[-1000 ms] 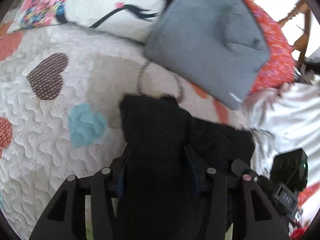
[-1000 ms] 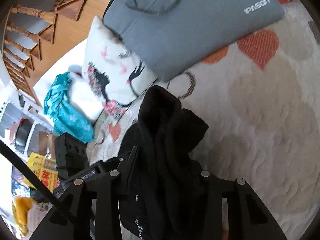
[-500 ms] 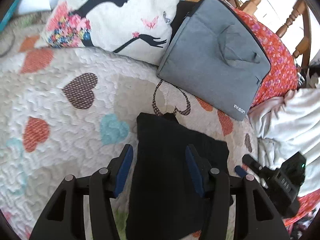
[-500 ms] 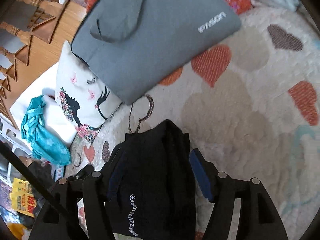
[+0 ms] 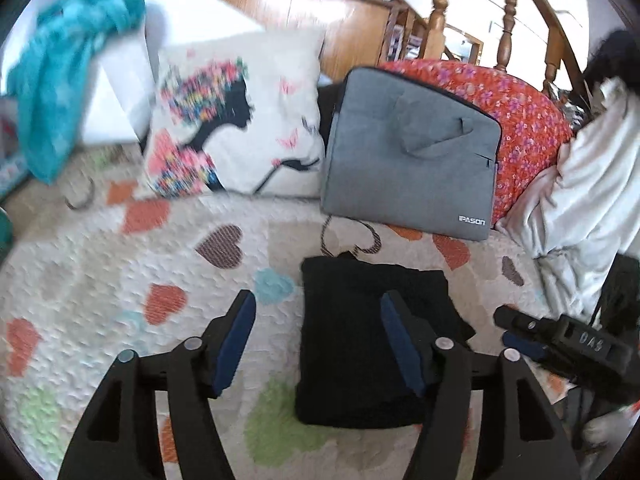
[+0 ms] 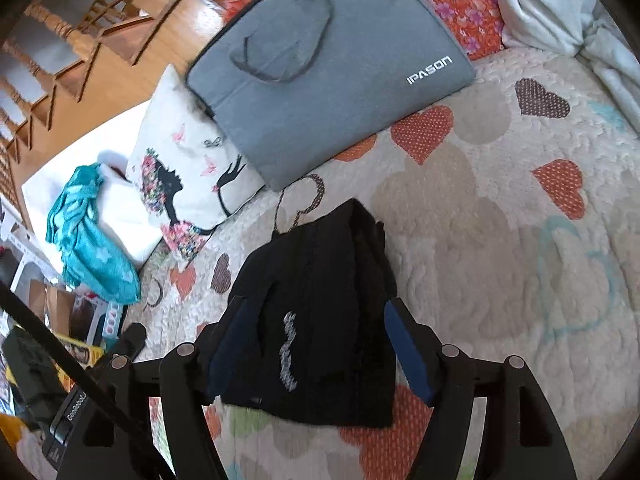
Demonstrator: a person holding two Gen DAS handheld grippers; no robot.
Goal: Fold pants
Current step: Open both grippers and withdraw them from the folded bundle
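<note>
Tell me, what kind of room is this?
Probably a room at home, on a bed or sofa: black pants lie on a heart-patterned quilt, with a printed cushion and wooden stair railings behind.

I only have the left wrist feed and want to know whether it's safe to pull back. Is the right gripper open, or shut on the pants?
Observer: It's open. The right gripper has its jaws spread wide, with the folded pants lying between them.
Operator: Is any print facing up? On my feed they're plain black.
Observer: Yes, a pale printed logo shows on the top layer, at the end nearest the right gripper.
Operator: What's on the bed on the far side of the pants from me?
Observer: Only the heart-print quilt shows right beside them on that side.
</note>
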